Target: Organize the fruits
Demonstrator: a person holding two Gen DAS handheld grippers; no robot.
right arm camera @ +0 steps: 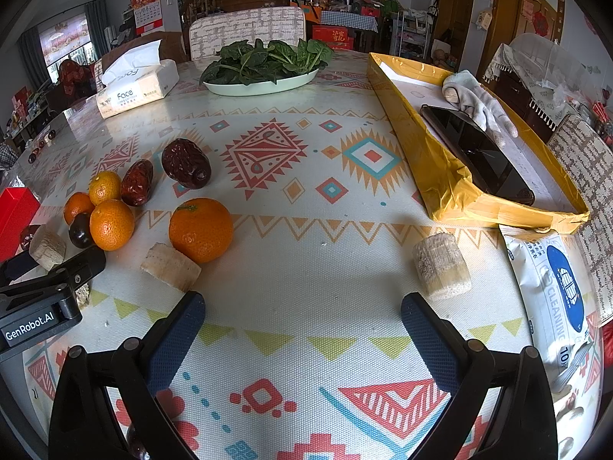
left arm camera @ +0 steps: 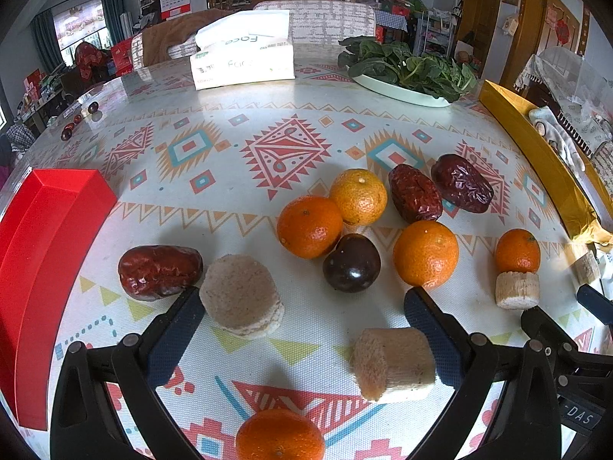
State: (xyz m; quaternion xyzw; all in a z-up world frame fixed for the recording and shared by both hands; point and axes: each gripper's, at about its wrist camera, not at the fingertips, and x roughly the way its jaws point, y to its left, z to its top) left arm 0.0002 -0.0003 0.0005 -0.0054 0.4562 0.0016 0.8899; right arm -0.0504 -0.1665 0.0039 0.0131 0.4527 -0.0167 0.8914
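In the left wrist view, several oranges (left arm camera: 309,227), red dates (left arm camera: 415,193), a dark plum (left arm camera: 351,263) and pale sugarcane pieces (left arm camera: 241,294) lie scattered on the patterned tablecloth. My left gripper (left arm camera: 302,308) is open and empty, low over the table; one sugarcane piece (left arm camera: 392,362) lies against its right finger. In the right wrist view, my right gripper (right arm camera: 302,312) is open and empty. An orange (right arm camera: 200,229) and a sugarcane piece (right arm camera: 170,267) lie ahead left of it, another sugarcane piece (right arm camera: 441,266) ahead right.
A red box (left arm camera: 42,253) stands at the left table edge. A yellow tray (right arm camera: 452,188) holding a phone (right arm camera: 477,153) and a glove is at the right. A wipes pack (right arm camera: 551,291), a plate of greens (right arm camera: 264,65) and a tissue box (right arm camera: 136,84) are also on the table.
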